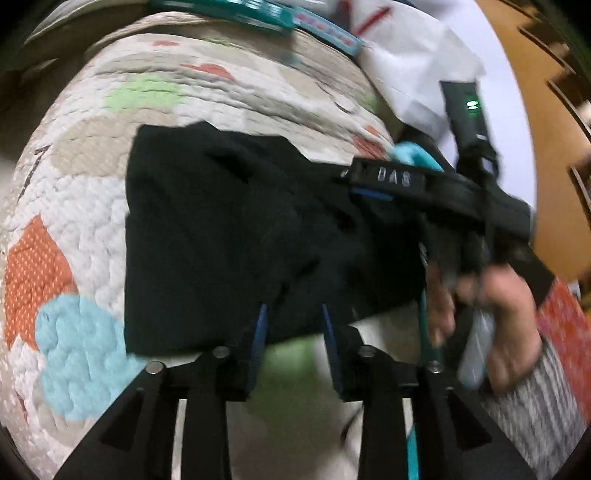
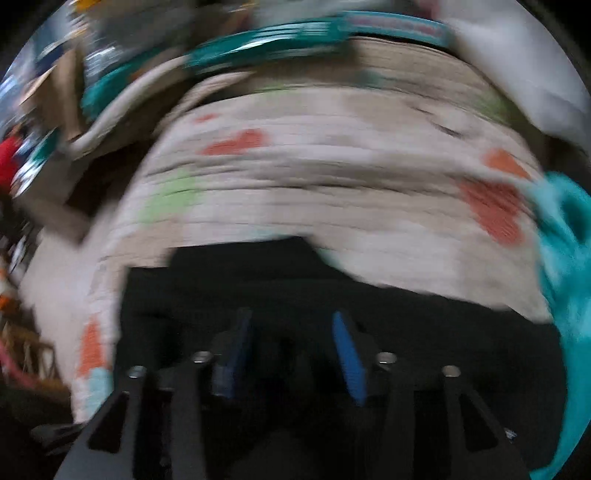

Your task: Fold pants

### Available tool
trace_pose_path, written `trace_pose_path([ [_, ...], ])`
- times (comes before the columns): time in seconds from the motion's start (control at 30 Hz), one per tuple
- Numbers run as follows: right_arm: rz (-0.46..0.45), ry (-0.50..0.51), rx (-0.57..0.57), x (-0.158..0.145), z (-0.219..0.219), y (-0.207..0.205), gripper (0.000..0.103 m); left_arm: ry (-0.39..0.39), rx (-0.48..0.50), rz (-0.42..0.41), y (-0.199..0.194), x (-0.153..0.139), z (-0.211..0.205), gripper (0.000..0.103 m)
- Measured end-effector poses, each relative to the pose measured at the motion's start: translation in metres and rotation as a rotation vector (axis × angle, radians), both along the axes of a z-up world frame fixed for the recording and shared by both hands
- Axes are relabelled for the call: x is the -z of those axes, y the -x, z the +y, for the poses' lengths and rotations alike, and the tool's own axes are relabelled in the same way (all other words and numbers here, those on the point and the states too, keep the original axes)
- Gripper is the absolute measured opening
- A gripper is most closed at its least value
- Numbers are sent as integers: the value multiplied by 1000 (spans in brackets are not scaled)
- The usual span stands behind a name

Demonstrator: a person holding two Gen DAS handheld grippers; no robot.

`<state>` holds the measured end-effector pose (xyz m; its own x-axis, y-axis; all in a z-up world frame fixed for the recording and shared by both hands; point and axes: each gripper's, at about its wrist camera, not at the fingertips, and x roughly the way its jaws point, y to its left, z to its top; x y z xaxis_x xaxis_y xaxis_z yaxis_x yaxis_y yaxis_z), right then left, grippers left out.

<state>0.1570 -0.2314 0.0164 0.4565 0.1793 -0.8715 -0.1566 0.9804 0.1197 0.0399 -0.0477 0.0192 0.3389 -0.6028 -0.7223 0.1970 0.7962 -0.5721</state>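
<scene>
Your pants (image 1: 229, 236) are one black garment of soft, matte cloth, folded into a rough rectangle with a few shallow creases. They lie flat on the quilt (image 1: 92, 206), near the middle of the left wrist view and low in the right wrist view (image 2: 332, 295), where heavy blur hides their edges.

Your left claw (image 1: 293, 325) sits at the near edge of the pants. Its two black fingers, each faced with a blue pad (image 1: 260, 332), stand apart with a gap between them; nothing is pinched, so it is released. Your right claw (image 2: 291, 343) hangs above the dark cloth with its two blue pads (image 2: 349, 358) spread wider still, also released and holding nothing.

In the left wrist view your right hand (image 1: 506, 317) grips the other tool's black handle at the right of the pants, with a striped sleeve (image 1: 546, 398) below it and one small green light (image 1: 472, 104) glowing on a dark block further off.

The quilt is puffy and stitched in wavy rows, cream with patches of orange, light blue, green and tan. One teal piece of fabric (image 2: 569, 295) lies at the right. At the far edge sit a teal striped band (image 1: 229, 14) and a white crumpled sheet (image 1: 413, 62).
</scene>
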Motion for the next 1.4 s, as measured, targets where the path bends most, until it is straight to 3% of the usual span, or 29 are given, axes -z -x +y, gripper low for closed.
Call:
trace_pose_path([
  [0.1,-29,-12,104,-11,-35,4,57,8,7,-37,16,-9,19,40],
  [0.17,-86,-92,138,-31,-44,11,57,19,-45,-34,16,-9,37,40],
  [0.23,-93,-222,87,-43,-35,17,57,37,-131,-3,9,-4,59,41],
  [0.33,-24,-385,-29,-37,-7,19,57,65,-253,54,-1,10,89,41],
  [0.4,23,-393,-58,-25,9,18,57,68,-288,61,-6,14,94,41],
  [0.43,66,-351,-57,-13,18,13,57,73,-299,67,-9,18,95,41],
  [0.5,139,-128,4,10,29,5,57,83,-293,72,-10,22,94,41],
  [0.57,115,-9,6,10,40,3,55,86,-275,66,-16,29,84,41],
  [0.67,49,-22,-57,-14,57,2,56,83,-249,65,-24,39,66,43],
  [0.73,13,-21,-144,-29,81,-4,74,81,-245,52,-23,43,61,53],
  [0.83,2,58,-297,-34,131,-21,93,94,-244,36,-23,44,58,59],
  [0.9,34,145,-362,-20,160,-33,94,82,-228,28,-29,46,53,59],
  [0.93,69,202,-386,-8,171,-38,94,62,-219,26,-30,47,52,44],
  [0.97,114,245,-406,6,179,-42,91,13,-217,24,-31,47,49,34],
  [1.0,147,262,-415,15,181,-41,60,-20,-217,28,-32,48,49,25],
  [1.03,203,268,-416,27,184,-41,36,-15,-221,38,-34,49,49,22],
  [1.07,225,246,-407,31,184,-40,35,-2,-230,56,-35,49,53,19],
  [1.13,202,226,-396,25,187,-36,16,11,-237,80,-36,49,58,15],
  [1.4,185,81,-357,-4,202,-38,11,20,-345,133,-23,43,111,13],
])
